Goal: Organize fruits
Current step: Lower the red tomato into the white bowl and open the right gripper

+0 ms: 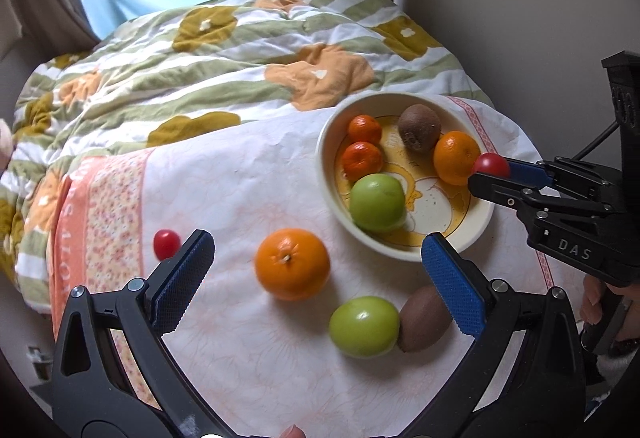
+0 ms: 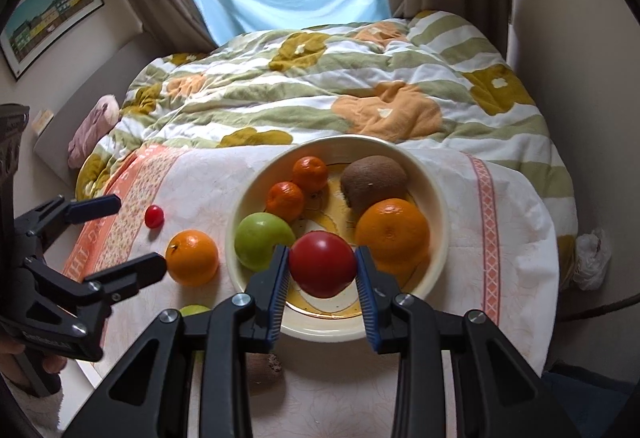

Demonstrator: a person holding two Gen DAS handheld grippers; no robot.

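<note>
Cream bowl, yellow cartoon print inside. In it: green apple, brown kiwi, orange. Red tomato between blue pads. Quilt, upper frame: green-white stripes, orange and mustard flowers.

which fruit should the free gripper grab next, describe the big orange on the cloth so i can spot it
Start at the cream bowl on the white floral cloth. Just outside its rim lies the large round orange, between a small red cherry tomato and a green apple. It alone is orange outside the bowl.
</note>
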